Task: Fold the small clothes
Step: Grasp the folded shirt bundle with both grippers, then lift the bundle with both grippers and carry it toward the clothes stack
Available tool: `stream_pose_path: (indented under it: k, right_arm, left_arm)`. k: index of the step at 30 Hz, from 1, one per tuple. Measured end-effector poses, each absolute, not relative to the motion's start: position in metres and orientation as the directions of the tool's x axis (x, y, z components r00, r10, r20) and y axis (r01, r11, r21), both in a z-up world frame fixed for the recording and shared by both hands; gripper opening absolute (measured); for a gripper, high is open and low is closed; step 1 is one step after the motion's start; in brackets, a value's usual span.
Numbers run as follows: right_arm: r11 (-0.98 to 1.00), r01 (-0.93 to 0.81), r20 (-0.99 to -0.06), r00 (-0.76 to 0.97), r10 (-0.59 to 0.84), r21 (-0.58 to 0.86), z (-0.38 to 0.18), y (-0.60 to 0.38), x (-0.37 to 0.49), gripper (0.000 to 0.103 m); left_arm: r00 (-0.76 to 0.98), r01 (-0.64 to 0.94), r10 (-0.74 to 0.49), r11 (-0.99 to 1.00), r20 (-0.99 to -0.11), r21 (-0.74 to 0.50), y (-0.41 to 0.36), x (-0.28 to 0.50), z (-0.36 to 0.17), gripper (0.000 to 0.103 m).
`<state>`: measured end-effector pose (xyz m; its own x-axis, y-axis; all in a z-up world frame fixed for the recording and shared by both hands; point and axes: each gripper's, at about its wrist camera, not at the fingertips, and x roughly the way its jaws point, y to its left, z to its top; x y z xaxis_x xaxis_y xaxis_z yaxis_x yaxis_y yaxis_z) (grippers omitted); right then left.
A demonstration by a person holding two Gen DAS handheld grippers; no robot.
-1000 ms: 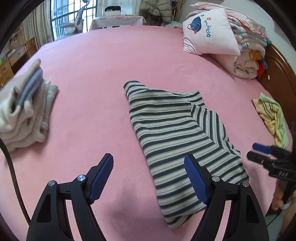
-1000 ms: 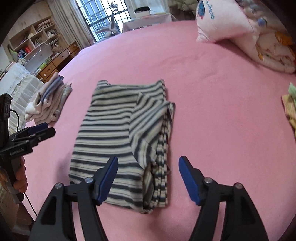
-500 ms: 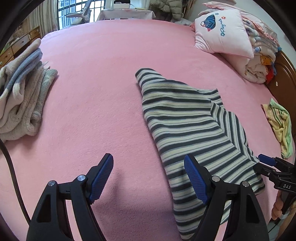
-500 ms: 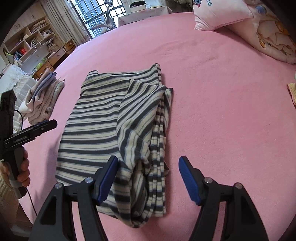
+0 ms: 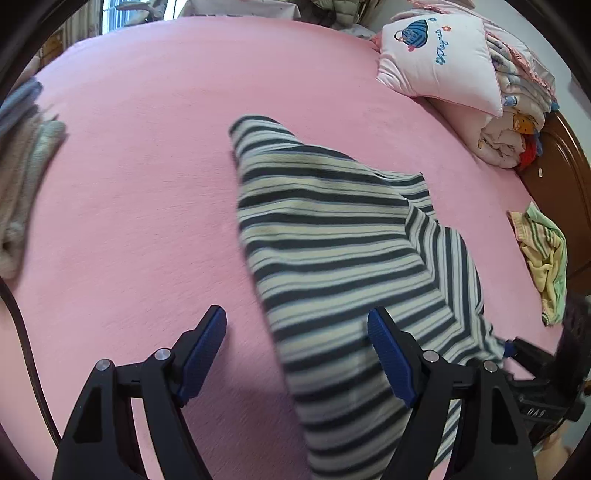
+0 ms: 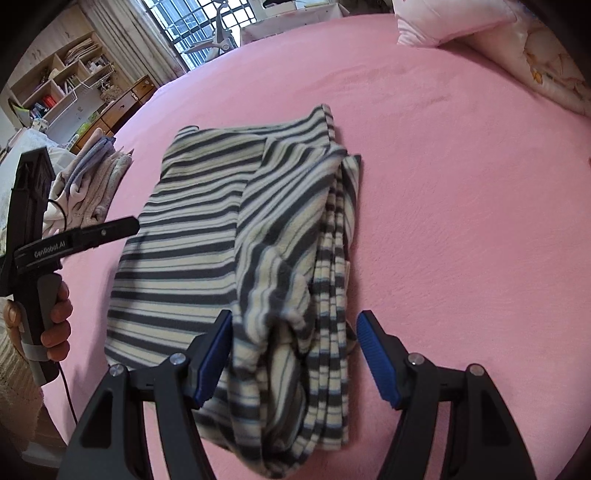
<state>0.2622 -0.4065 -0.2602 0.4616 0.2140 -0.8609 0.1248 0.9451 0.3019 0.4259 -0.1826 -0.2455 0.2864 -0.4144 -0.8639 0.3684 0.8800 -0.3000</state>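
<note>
- Striped garment point(image 6: 236, 236): grey-and-cream, partly folded, lying on the pink bed point(image 6: 461, 184).
- My right claw point(image 6: 295, 354): wide open, straddling its bunched near edge.
- My left claw point(image 5: 297, 354): wide open, empty, over its near edge.

I see a pink bed point(image 5: 140, 192) under everything. At its head a white embroidered pillow point(image 5: 439, 59) leans on folded quilts point(image 5: 513, 136) beside a brown headboard point(image 5: 557, 173). Beyond the bed stand an open shelf unit point(image 6: 62, 88), wooden drawers point(image 6: 125, 103) and a barred window point(image 6: 192, 22).
</note>
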Motion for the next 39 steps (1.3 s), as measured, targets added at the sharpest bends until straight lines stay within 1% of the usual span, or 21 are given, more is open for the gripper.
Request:
stream_pose_path:
  k: [2,6,10,14,17,18,19,20,21,22,23,24,28,30,33,36,39]
  right_arm:
    - [0.936,0.132,-0.855,0.464,0.232,0.326,-0.265,-0.408,0.262,0.071]
    - [0.912,0.135,-0.836,0.469,0.285,0.387,-0.275,-0.414,0.262,0.072]
    - [0.882,0.13,-0.805,0.484,0.342,0.453,-0.284,-0.42,0.26,0.073]
    - [0.875,0.114,-0.79,0.496,0.361,0.471,-0.287,-0.42,0.26,0.073]
    - [0.878,0.102,-0.787,0.5,0.362,0.468,-0.287,-0.419,0.26,0.072]
    - [0.877,0.099,-0.786,0.5,0.364,0.469,-0.287,-0.418,0.261,0.07]
    - [0.875,0.094,-0.784,0.498,0.371,0.474,-0.287,-0.417,0.261,0.064]
    - [0.871,0.088,-0.781,0.493,0.384,0.484,-0.287,-0.416,0.262,0.057]
    - [0.871,0.085,-0.782,0.49,0.387,0.484,-0.286,-0.414,0.262,0.055]
    - [0.878,0.083,-0.788,0.488,0.377,0.471,-0.285,-0.411,0.263,0.053]
    - [0.884,0.078,-0.792,0.487,0.369,0.461,-0.284,-0.409,0.262,0.048]
    - [0.891,0.07,-0.795,0.487,0.362,0.449,-0.283,-0.405,0.263,0.046]
    - [0.939,0.058,-0.827,0.495,0.267,0.338,-0.273,-0.386,0.262,0.039]
    - [0.956,0.055,-0.833,0.507,0.221,0.287,-0.267,-0.377,0.26,0.036]
    - [0.966,0.068,-0.829,0.531,0.177,0.25,-0.257,-0.368,0.254,0.034]
    - [0.963,0.082,-0.819,0.548,0.172,0.257,-0.247,-0.364,0.246,0.034]
    - [0.952,0.085,-0.805,0.559,0.197,0.293,-0.236,-0.362,0.23,0.033]
  left_arm:
    - [0.273,0.37,-0.425,0.874,-0.863,-0.313,-0.19,0.432,-0.251,0.078]
    - [0.248,0.376,-0.423,0.871,-0.872,-0.315,-0.205,0.445,-0.266,0.078]
    - [0.269,0.363,-0.415,0.879,-0.869,-0.308,-0.211,0.455,-0.28,0.079]
    - [0.309,0.355,-0.413,0.886,-0.857,-0.299,-0.215,0.46,-0.285,0.079]
    - [0.34,0.363,-0.384,0.896,-0.859,-0.257,-0.223,0.461,-0.287,0.079]
    - [0.35,0.367,-0.375,0.898,-0.858,-0.243,-0.226,0.461,-0.286,0.074]
    - [0.358,0.374,-0.371,0.898,-0.857,-0.233,-0.228,0.46,-0.286,0.064]
    - [0.362,0.38,-0.369,0.897,-0.856,-0.226,-0.231,0.458,-0.285,0.058]
    - [0.361,0.386,-0.372,0.894,-0.855,-0.227,-0.232,0.457,-0.284,0.046]
    - [0.365,0.39,-0.365,0.895,-0.857,-0.216,-0.235,0.455,-0.282,0.031]
    - [0.375,0.398,-0.342,0.899,-0.862,-0.183,-0.241,0.452,-0.28,0.025]
    - [0.388,0.405,-0.324,0.901,-0.863,-0.156,-0.246,0.449,-0.277,0.017]
    - [0.46,0.422,-0.221,0.907,-0.86,-0.007,-0.271,0.434,-0.268,0.011]
    - [0.478,0.417,-0.206,0.909,-0.854,0.014,-0.277,0.429,-0.262,0.011]
    - [0.495,0.401,-0.204,0.916,-0.845,0.014,-0.28,0.421,-0.247,0.011]
    - [0.514,0.416,-0.19,0.908,-0.836,0.05,-0.285,0.408,-0.228,0.011]
    - [0.527,0.438,-0.185,0.896,-0.83,0.079,-0.284,0.389,-0.208,0.011]
